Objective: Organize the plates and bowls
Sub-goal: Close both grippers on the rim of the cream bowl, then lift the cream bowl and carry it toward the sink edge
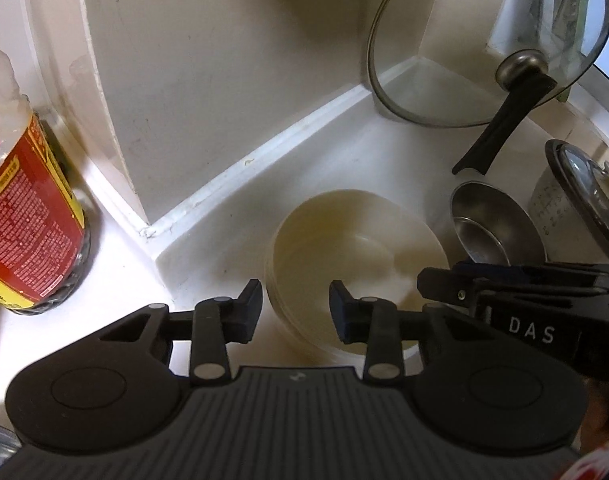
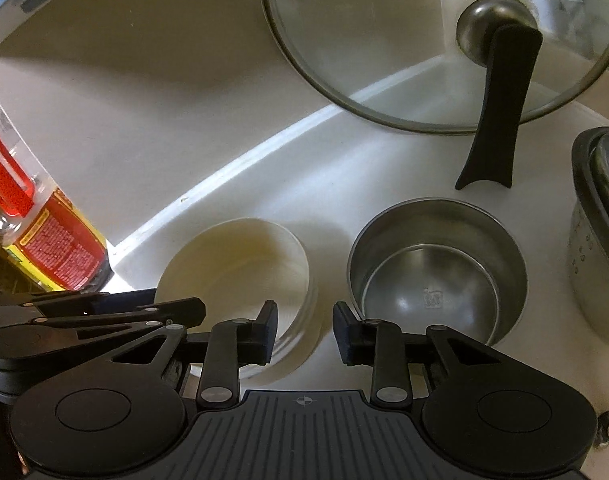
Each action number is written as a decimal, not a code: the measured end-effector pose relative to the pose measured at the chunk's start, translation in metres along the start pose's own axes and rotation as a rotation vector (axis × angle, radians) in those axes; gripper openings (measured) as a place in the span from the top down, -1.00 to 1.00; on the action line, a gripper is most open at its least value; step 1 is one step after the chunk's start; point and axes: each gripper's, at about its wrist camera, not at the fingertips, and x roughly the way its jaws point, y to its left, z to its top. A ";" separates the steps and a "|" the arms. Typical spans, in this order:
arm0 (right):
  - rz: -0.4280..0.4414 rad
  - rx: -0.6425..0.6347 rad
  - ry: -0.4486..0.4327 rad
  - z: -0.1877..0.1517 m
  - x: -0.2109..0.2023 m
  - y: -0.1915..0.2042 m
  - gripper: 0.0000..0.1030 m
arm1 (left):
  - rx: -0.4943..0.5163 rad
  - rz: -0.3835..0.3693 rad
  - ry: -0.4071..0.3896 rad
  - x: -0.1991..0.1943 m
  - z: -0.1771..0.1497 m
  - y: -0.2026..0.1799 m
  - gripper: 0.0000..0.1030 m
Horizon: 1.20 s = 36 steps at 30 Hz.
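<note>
1. White bowls (image 1: 356, 256), left wrist view: we see them as a nested stack sitting on the white counter (image 1: 224, 240) in the corner, just ahead of the left gripper (image 1: 295, 308). Its fingers are spread with nothing between the pads; they straddle the near-left rim of the stack, and we cannot tell if a pad touches it.
2. Same view: the steel bowls (image 1: 488, 224) stand just right of the white stack, partly hidden by the right gripper (image 1: 444, 284) coming in from the right. A glass lid (image 1: 444, 60) leans in the corner behind; a red-labelled bottle (image 1: 28, 220) stands at far left; a measuring cup (image 1: 552, 208) is at the right edge.
3. Right wrist view: white bowls (image 2: 232, 260) left, steel bowls (image 2: 436, 272) right, side by side with a narrow strip of counter (image 2: 324, 168) between them. The steel ones are two, one inside the other.
4. Same view: right gripper (image 2: 304, 330) spread wide, empty, pointed at the gap between the stacks. Left gripper (image 2: 116, 308) lies low over the white stack's left side. Glass lid (image 2: 404, 40) and bottle (image 2: 56, 240) behind.
5. Progress, our judgement: bowls look already sorted into like-with-like stacks, so mostly done. No plates in either view, so we cannot say whether plates are left. Neither gripper carries anything.
</note>
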 end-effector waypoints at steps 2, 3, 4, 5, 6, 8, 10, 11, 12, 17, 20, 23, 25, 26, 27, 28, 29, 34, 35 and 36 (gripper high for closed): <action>-0.006 0.000 0.007 0.001 0.003 0.001 0.47 | 0.001 -0.003 0.004 0.003 0.001 0.000 0.43; -0.006 0.000 0.008 0.001 0.005 0.002 0.49 | 0.003 -0.003 0.005 0.004 0.002 0.000 0.46; -0.010 -0.002 0.008 0.001 0.006 0.002 0.52 | 0.006 0.000 0.007 0.006 0.002 0.000 0.48; -0.013 -0.004 0.010 0.002 0.007 0.003 0.55 | 0.007 0.004 0.010 0.007 0.002 0.001 0.53; -0.014 -0.005 0.011 0.002 0.008 0.003 0.57 | 0.006 0.006 0.011 0.008 0.002 0.001 0.57; -0.018 -0.014 0.008 0.002 0.009 0.005 0.66 | 0.002 0.004 0.013 0.010 0.004 0.002 0.62; -0.029 -0.026 0.001 0.002 0.010 0.006 0.67 | 0.003 0.007 0.016 0.010 0.004 0.004 0.68; -0.031 -0.024 -0.001 0.002 0.011 0.006 0.68 | 0.001 0.004 0.017 0.010 0.004 0.004 0.68; -0.032 -0.022 -0.001 0.002 0.011 0.006 0.69 | 0.002 0.001 0.015 0.009 0.003 0.005 0.68; -0.042 -0.042 -0.018 0.002 0.005 0.009 0.76 | 0.009 0.007 0.000 -0.004 -0.001 0.006 0.70; -0.033 -0.047 -0.028 0.003 -0.003 0.012 0.77 | 0.007 0.005 -0.015 -0.015 -0.002 0.007 0.70; -0.025 -0.051 -0.037 0.004 -0.013 0.016 0.77 | 0.013 0.005 -0.039 -0.029 -0.004 0.007 0.70; -0.019 -0.051 -0.044 0.005 -0.021 0.017 0.77 | 0.018 0.003 -0.057 -0.042 -0.005 0.007 0.70; -0.016 -0.050 -0.048 0.005 -0.025 0.018 0.77 | 0.021 0.001 -0.065 -0.048 -0.006 0.006 0.70; -0.014 -0.046 -0.052 0.005 -0.031 0.019 0.77 | 0.024 -0.002 -0.072 -0.052 -0.006 0.005 0.70; -0.012 -0.040 -0.055 0.006 -0.036 0.019 0.77 | 0.028 -0.005 -0.081 -0.060 -0.007 0.003 0.70; -0.011 -0.039 -0.059 0.006 -0.041 0.019 0.77 | 0.033 -0.009 -0.090 -0.066 -0.008 0.001 0.70; -0.023 -0.031 -0.088 0.003 -0.074 0.016 0.77 | 0.066 -0.046 -0.122 -0.086 -0.005 -0.020 0.69; -0.028 -0.027 -0.094 0.002 -0.081 0.014 0.77 | 0.072 -0.054 -0.128 -0.090 -0.006 -0.024 0.69; -0.033 -0.023 -0.100 0.001 -0.088 0.012 0.77 | 0.078 -0.061 -0.134 -0.093 -0.007 -0.029 0.69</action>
